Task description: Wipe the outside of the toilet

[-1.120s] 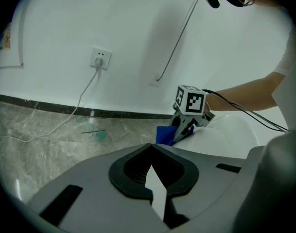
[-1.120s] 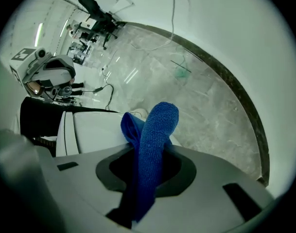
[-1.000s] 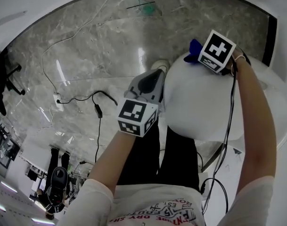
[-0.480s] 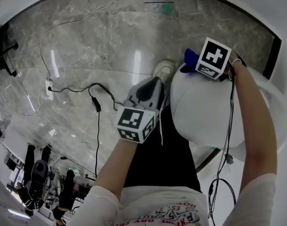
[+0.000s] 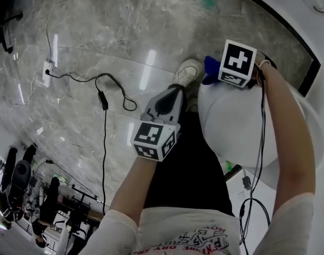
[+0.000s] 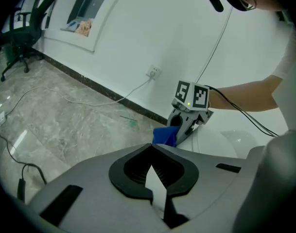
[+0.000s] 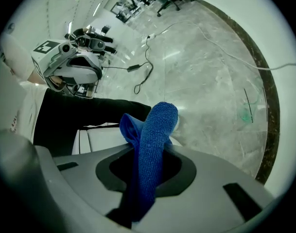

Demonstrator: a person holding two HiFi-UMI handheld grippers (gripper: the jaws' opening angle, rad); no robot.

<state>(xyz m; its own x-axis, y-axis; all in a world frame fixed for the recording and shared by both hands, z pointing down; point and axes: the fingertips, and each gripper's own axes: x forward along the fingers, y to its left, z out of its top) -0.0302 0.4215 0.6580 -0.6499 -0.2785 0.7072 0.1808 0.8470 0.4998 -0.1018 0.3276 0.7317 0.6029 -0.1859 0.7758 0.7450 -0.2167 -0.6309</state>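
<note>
The white toilet fills the right of the head view, below me. My right gripper is at its far rounded end, shut on a blue cloth that lies against the porcelain. In the right gripper view the cloth sticks out between the jaws, over the toilet's white edge. My left gripper hangs left of the toilet over the person's dark trousers, shut and holding nothing. From the left gripper view I see the right gripper, the cloth and the toilet.
A black cable runs over the grey marble floor from a power strip. The person's shoe stands beside the toilet's front. A white wall with a socket and a dark skirting lie behind. An office chair stands far left.
The head view has swung, so the floor and cable have slid across the picture. Both grippers keep their places: the right with the cloth at the toilet's far end, the left beside it.
</note>
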